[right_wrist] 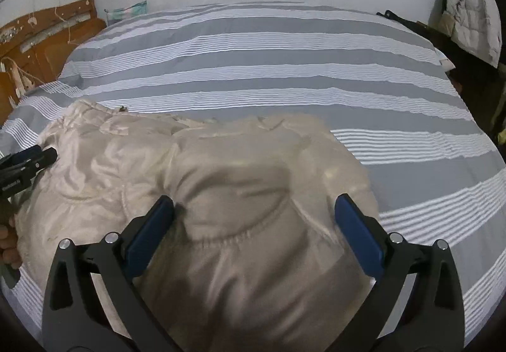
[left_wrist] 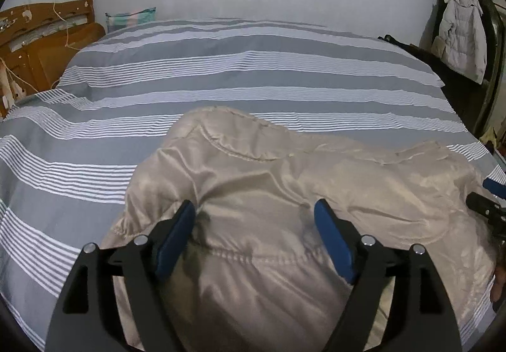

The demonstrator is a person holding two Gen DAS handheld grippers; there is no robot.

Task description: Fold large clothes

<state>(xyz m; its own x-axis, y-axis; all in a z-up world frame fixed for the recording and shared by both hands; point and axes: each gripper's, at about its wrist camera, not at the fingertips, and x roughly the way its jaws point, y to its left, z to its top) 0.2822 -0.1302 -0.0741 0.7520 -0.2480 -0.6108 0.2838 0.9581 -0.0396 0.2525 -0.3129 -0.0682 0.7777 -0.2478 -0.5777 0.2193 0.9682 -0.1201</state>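
Note:
A shiny beige puffer jacket point(left_wrist: 278, 194) lies bunched on a bed with a grey and white striped cover point(left_wrist: 221, 74). My left gripper point(left_wrist: 256, 213) is open, its blue pads wide apart just above the jacket's left part. My right gripper point(right_wrist: 254, 209) is open too, over the jacket's right part point(right_wrist: 246, 181), with puffy fabric between the pads but not pinched. The right gripper shows at the right edge of the left wrist view point(left_wrist: 487, 206). The left gripper shows at the left edge of the right wrist view point(right_wrist: 25, 165).
A wooden headboard point(left_wrist: 38, 36) with cords stands at the far left. A striped pillow point(left_wrist: 131, 18) leans on the white wall. A pale coat point(left_wrist: 461, 33) hangs on a dark frame at the right. Striped bedding point(right_wrist: 427, 162) stretches right of the jacket.

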